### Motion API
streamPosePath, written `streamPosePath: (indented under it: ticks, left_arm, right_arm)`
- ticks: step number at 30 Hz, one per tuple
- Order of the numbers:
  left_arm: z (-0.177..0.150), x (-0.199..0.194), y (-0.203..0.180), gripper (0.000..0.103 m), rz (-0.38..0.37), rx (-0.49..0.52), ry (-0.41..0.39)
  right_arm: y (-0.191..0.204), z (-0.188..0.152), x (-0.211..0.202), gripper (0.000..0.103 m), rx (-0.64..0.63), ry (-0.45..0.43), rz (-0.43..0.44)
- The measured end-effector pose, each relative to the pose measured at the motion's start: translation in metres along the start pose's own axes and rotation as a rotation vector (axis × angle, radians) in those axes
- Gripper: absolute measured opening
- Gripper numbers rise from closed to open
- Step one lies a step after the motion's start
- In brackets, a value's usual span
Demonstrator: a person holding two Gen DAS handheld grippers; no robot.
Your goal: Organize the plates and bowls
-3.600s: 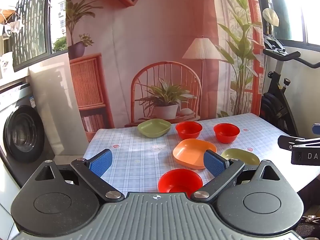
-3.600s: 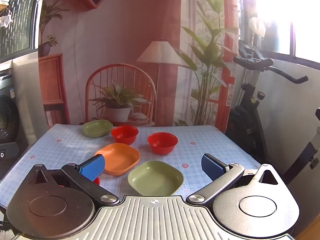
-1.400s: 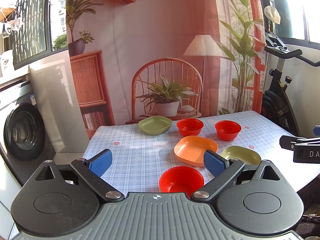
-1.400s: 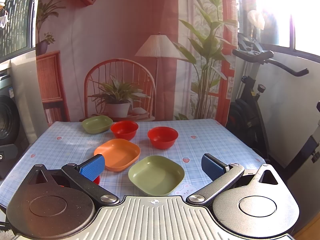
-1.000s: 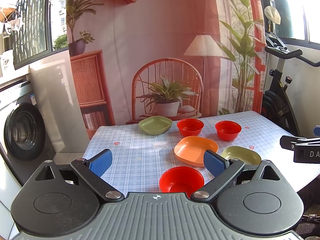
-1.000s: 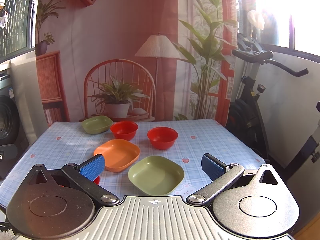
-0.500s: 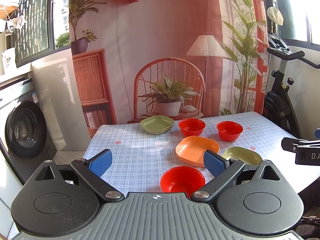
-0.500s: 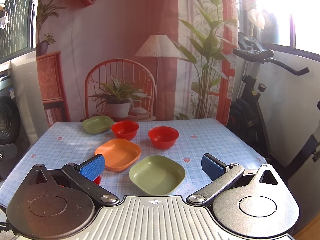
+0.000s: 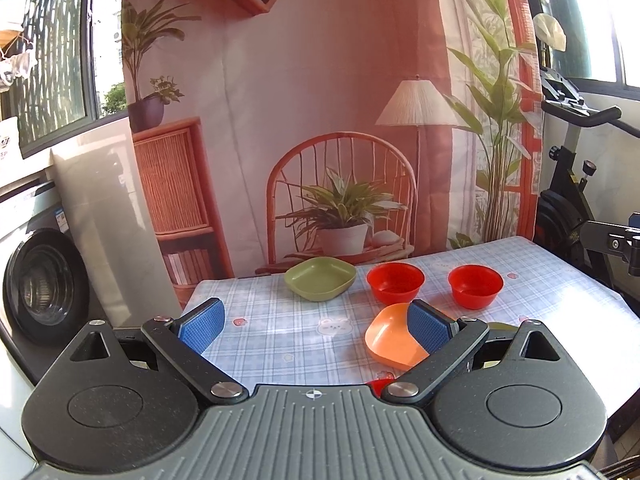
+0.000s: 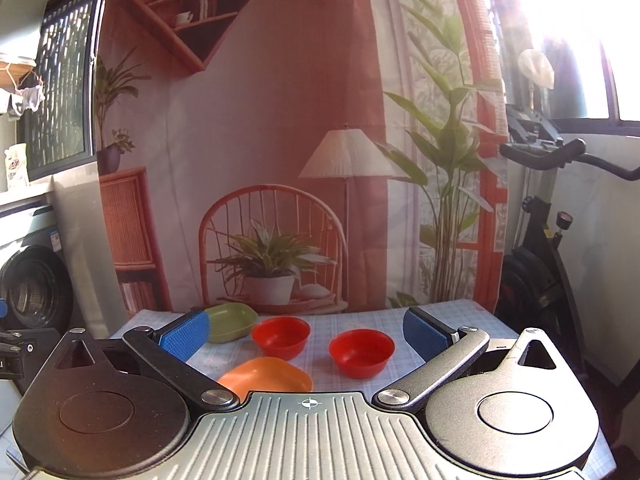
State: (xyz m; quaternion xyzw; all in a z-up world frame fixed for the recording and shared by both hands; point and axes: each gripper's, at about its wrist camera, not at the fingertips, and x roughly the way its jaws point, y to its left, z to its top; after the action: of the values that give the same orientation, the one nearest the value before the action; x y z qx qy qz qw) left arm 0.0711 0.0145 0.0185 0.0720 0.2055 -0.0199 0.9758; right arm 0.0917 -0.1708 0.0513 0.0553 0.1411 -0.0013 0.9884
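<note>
Between the left gripper's [image 9: 314,322] spread jaws: bare checked table [image 9: 280,332], open to the green plate [image 9: 321,278] ahead. Against the right jaw: the orange plate [image 9: 390,338]; beyond it, two red bowls [image 9: 395,282] [image 9: 475,285]. Between the right gripper's [image 10: 308,332] spread jaws: both bowls and the orange plate block; clear cloth only past the right jaw.

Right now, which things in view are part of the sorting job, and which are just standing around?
Job: green plate, orange plate, two red bowls, table.

Around: washing machine, exercise bike, printed backdrop.
</note>
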Motion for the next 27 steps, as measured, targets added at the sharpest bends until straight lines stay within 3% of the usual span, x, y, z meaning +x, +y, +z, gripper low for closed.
streamPosePath:
  ticks: [5, 10, 14, 16, 19, 22, 27]
  left_arm:
    - [0.018, 0.035, -0.001, 0.099, -0.014, 0.056, -0.014]
    - [0.03, 0.071, 0.003, 0.096, 0.017, 0.046, -0.018]
    - [0.027, 0.089, 0.012, 0.096, 0.016, 0.003, -0.059]
    - [0.021, 0.1, 0.016, 0.094, 0.003, -0.022, -0.055]
    - [0.007, 0.118, 0.019, 0.084, -0.003, -0.042, -0.011]
    - [-0.012, 0.136, 0.02, 0.082, -0.015, -0.054, 0.064]
    - [-0.046, 0.158, 0.017, 0.074, -0.025, -0.036, 0.169]
  right_arm:
    - [0.011, 0.011, 0.045, 0.103, -0.035, -0.115, -0.007]
    - [0.022, 0.015, 0.098, 0.103, -0.022, -0.067, 0.073]
    - [0.041, 0.002, 0.127, 0.103, -0.066, -0.024, 0.025]
    - [0.046, -0.014, 0.141, 0.103, -0.04, 0.026, 0.053]
    - [0.049, -0.041, 0.154, 0.103, -0.012, 0.068, 0.075]
    - [0.057, -0.069, 0.166, 0.103, -0.027, 0.144, 0.1]
    - [0.071, -0.103, 0.176, 0.09, -0.082, 0.24, 0.141]
